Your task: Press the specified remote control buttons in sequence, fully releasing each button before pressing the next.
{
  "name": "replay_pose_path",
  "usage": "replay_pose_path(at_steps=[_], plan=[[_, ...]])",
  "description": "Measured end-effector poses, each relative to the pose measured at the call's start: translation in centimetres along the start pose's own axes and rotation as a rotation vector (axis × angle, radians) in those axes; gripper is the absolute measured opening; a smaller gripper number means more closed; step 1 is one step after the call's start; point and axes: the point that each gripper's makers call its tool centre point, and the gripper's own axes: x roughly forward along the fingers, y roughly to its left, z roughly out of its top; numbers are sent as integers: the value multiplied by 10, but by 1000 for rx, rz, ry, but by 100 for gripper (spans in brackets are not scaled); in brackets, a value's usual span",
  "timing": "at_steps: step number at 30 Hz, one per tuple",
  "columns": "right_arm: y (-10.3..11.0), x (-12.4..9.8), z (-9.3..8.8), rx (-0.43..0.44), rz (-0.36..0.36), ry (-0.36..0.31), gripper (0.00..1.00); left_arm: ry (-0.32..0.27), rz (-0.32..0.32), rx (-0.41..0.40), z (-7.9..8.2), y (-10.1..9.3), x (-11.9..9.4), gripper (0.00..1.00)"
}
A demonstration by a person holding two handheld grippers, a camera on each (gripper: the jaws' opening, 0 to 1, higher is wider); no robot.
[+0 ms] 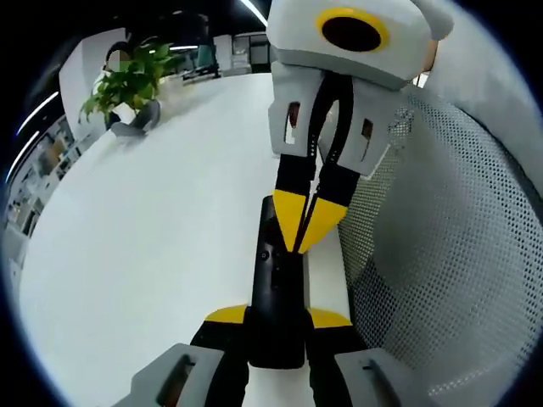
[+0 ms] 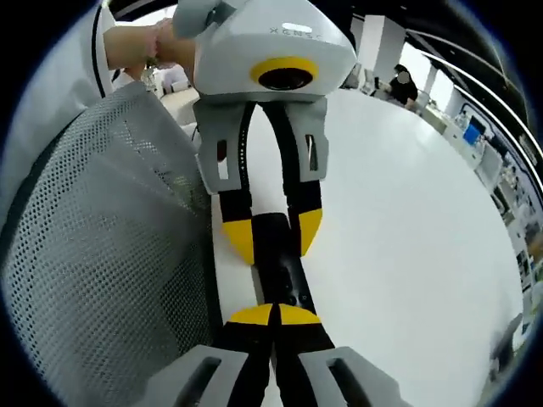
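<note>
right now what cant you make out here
- Button under the right hand-held gripper: left gripper view, its closed tips cover it.
- Remote control labels: too small and dark in both views.
- Remote's near end: left gripper view, clamped inside the left hand-held gripper.

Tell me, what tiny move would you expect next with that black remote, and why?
Probably a slight lift of the right gripper off the remote. Its jaws are shut to a point resting on the remote's top face, as if pressing a button, while the left gripper clamps the remote's near end over the white table. The task wants each button released before the next.
</note>
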Motion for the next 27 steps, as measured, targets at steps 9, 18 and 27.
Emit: replay_pose_path(at_steps=[9,18,27], plan=[[4,5,1,-33,-29,57,0,15,-8,12,0,-1,0,25],[1,5,3,161,1,-7,0,8,-17,32,0,0,0,25],[1,-7,0,469,137,-101,0,-11,-43,61,5,-20,6,25]])
